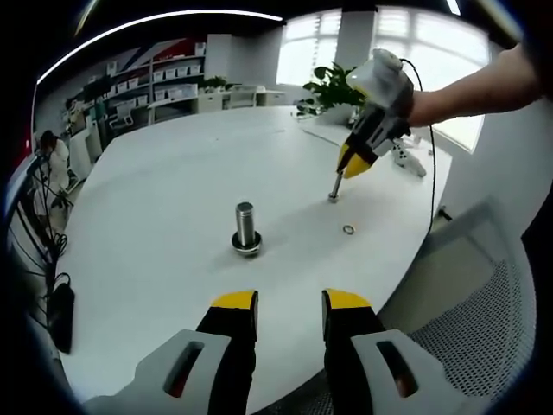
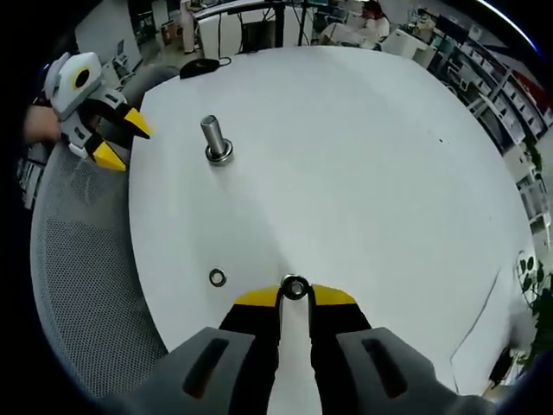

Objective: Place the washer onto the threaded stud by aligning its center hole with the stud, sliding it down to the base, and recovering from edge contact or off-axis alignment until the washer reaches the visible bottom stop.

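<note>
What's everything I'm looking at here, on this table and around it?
Table: one, white, round, under everything.
Threaded stud: one, grey metal, upright mid-table, a ring already at its base.
Loose washer: one, metallic, flat on the table near the edge.
Second small metal piece: one, silvery, pinched at the right gripper's tips; too small to tell what it is.
Mesh chair: one, grey, beside the table.
Potted plant: one, green, far side.
Shelves: white, background.
Left gripper: yellow-tipped, open, hovering.
Right gripper: yellow-tipped, closed on the piece.
</note>
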